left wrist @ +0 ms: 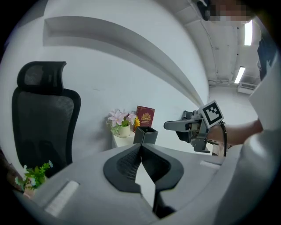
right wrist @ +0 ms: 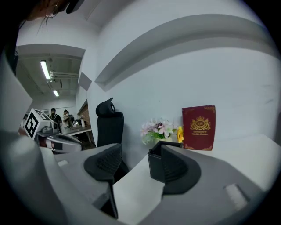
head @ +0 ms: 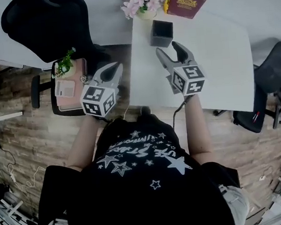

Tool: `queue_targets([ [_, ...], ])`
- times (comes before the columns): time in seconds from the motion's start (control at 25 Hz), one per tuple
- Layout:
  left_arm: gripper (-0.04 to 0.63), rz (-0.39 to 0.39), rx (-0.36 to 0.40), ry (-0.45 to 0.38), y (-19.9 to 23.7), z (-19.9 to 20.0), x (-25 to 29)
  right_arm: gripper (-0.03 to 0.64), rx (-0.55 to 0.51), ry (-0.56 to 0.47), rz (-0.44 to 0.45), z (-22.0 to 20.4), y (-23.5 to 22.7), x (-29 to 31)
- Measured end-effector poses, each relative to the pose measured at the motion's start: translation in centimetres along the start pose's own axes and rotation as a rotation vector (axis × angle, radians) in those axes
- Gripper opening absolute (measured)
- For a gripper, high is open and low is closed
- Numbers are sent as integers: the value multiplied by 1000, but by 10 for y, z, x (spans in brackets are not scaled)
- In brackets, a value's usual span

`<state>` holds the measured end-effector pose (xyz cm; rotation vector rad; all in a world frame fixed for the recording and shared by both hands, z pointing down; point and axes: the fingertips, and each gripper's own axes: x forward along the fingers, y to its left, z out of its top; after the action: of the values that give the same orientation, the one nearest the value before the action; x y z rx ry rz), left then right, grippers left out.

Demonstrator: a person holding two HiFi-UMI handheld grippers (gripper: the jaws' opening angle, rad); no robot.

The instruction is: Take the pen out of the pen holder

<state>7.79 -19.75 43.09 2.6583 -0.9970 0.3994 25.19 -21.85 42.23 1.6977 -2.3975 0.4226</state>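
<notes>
Just ahead of the right gripper (head: 169,48), whose fingers gape wide and empty, the black pen holder (head: 161,33) stands on the white table (head: 214,58). Whether a pen is inside cannot be told. The left gripper (head: 110,68) hangs off the table's edge, fingertips pressed together on nothing.

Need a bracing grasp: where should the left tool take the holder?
Likely the holder by its left wall at the rim, left tool coming from above: it stands upright, square, open-topped; that side is free, while flowers and a book crowd the back.
</notes>
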Motion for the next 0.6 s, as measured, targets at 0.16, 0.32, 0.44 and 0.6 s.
queue_targets([
  [0.16, 11, 85, -30, 14, 3, -4, -5, 284, -33, 38, 74, 3, -1, 28],
  [0.32, 11, 148, -50, 14, 8, -4, -8, 284, -66, 86, 102, 1, -4, 52],
  [0.44, 11, 172, -57, 19, 9, -7, -6, 273, -103, 124, 93, -3, -7, 66],
  [0.6, 11, 184, -51, 25, 11, -8, -5, 266, -152, 186, 78, -13, -11, 79],
])
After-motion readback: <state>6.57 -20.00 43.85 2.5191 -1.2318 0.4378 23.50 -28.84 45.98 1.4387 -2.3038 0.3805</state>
